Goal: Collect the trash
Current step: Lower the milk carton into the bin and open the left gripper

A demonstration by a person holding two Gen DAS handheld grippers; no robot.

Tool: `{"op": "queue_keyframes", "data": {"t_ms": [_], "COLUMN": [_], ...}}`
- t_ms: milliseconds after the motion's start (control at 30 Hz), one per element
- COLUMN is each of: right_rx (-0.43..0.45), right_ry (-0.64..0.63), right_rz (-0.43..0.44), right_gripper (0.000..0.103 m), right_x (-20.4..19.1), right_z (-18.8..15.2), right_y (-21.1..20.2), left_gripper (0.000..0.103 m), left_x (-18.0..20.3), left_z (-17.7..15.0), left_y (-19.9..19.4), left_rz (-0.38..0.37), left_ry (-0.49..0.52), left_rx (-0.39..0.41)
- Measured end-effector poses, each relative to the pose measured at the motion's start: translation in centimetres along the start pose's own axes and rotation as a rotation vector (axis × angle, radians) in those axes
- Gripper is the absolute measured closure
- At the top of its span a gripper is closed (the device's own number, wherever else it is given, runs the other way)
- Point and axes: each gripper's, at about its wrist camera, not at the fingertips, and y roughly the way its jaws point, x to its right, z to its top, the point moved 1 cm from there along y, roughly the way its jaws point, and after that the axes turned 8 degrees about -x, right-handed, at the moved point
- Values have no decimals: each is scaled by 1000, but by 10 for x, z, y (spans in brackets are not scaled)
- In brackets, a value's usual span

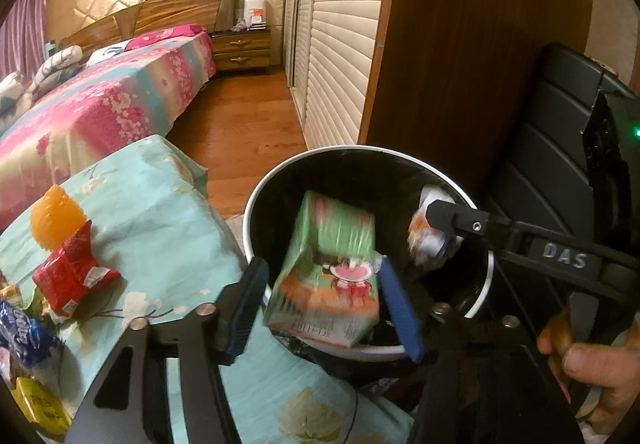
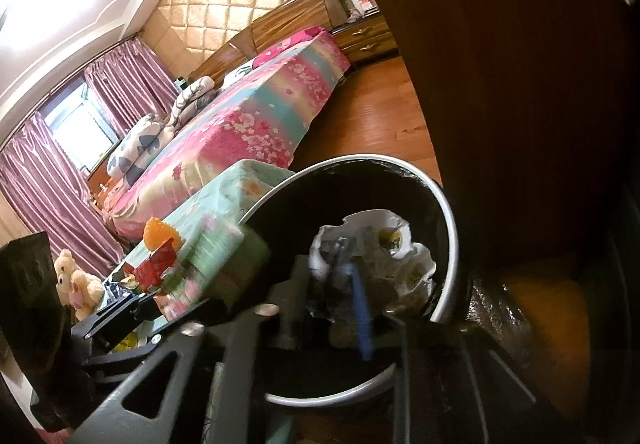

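Blue pads (image 1: 400,318) of the left gripper (image 1: 320,308) sit closest, and they stand apart. Between them is a green box (image 1: 328,284). It looks blurry and tilted, and the pads do not seem to press on it, so I think it is dropping into the bin (image 1: 256,204). The box is over the bin's near rim, not fully inside.

That is where things could go wrong. The box could hit the rim and tip out onto the cloth (image 1: 160,212) or the floor (image 1: 248,128), because it sits so near the edge.

Next to it, the right gripper (image 1: 434,216) reaches over the bin from the right, held by a hand (image 1: 592,364). Its jaws are a little apart around a crumpled white wrapper (image 2: 376,244). I cannot tell if the pads press on it. The wrapper is over the middle of the bin, so it should fall in fine.

The bin is black inside with a white rim. I cannot see its bottom.

On the cloth to the left wait more trash: 1 red packet (image 1: 72,276), 1 orange cup (image 1: 56,220), 1 blue wrapper (image 1: 24,332) and 1 yellow pack (image 1: 40,404).

Far back is a pink bed (image 1: 100,116).
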Motion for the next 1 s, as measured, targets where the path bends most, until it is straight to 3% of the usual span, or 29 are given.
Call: {"op": "queue_keyframes", "data": {"t_ms": [67,167,233,300,500,1000], "right_rx": [10,20,28,36,28,-21], "right_ry": [0,0,-5,-19,-61,-171], "right_rz": [-3,-8,-13,-18,-9,64], "right_gripper": [55,53,46,31,16,13], "right_x": [-2,-4,-7,-13,-37,-109], "right_z": [-1,-3,-4,-7,-19,-61], "right_y": [-3,-6,-8,-9,-7,8], "left_gripper": [42,42,42,41,41,41], "left_x": [-1,-6,-12,-17,-36,-95], "left_z": [-2,-8,-15,-23,-51,-119], "left_y": [-1,-8,-15,-21,-44,-108], "left_rz": [2,4,2,4,-1,70], "left_ry": [-8,-34,-58,-76,-147,-310], "left_rx": [3,16,23,25,23,51]}}
